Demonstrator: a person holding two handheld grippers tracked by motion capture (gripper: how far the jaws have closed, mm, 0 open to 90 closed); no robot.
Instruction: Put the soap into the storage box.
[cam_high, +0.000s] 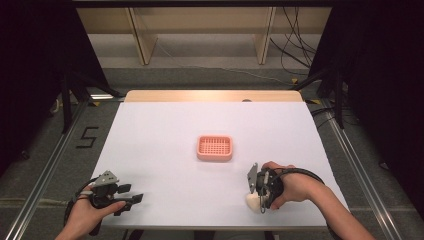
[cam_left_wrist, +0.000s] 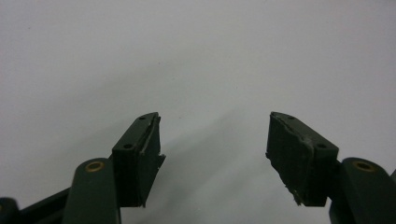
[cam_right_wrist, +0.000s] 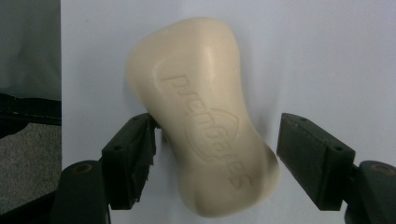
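Soap bar (cam_right_wrist: 205, 126) is what I'm after here, cream coloured with a brand name pressed into the top face, lying flat on the white counter (cam_high: 165, 130) near the front edge, toward the front right corner. My guess is it's meant for the pink soap dish (cam_high: 214, 148) sitting around the middle of the counter, well apart from it, but nobody gave me a task so that's just a guess.

Handling-wise I'd call it hard, fairly dense and slick. It has a waisted shape, so pinching across the narrow middle on the two long sides looks like the safest hold. Grab near a rounded end and I reckon it squirts out.

Right gripper (cam_high: 261, 192) is down over the bar with its fingers (cam_right_wrist: 130, 158) spread on either side of it. In the right gripper view one finger is right up against the side of the bar, the other has a clear gap, so nothing is clamped yet.

Left gripper (cam_high: 131, 199) is near the front left corner, fingers (cam_left_wrist: 137, 154) wide apart, nothing between them, just bare counter ahead.
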